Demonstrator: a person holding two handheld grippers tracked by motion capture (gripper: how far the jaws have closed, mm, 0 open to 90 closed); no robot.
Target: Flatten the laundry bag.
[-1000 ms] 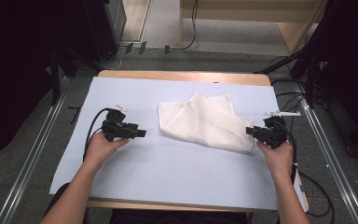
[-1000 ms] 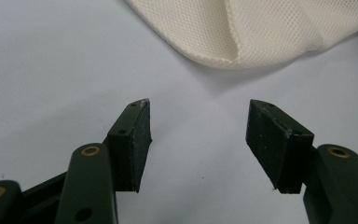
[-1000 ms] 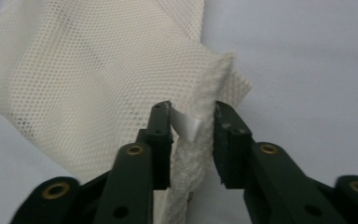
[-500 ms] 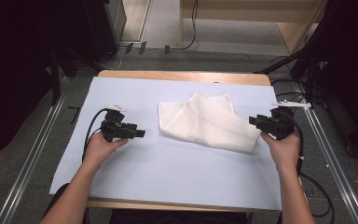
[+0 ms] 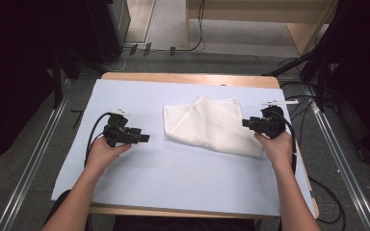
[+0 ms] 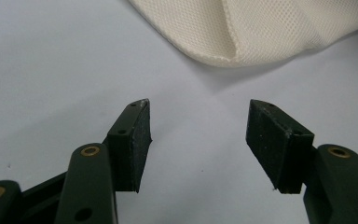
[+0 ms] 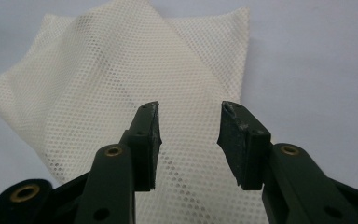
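A cream mesh cloth [image 5: 212,125] lies loosely folded and flat on the pale blue worktop [image 5: 173,183], its layers overlapping unevenly, slightly right of the middle.

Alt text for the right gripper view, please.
The right gripper has its two black jaws open with nothing between them, poised over a folded cream mesh cloth. The cloth lies on a pale blue table cover.
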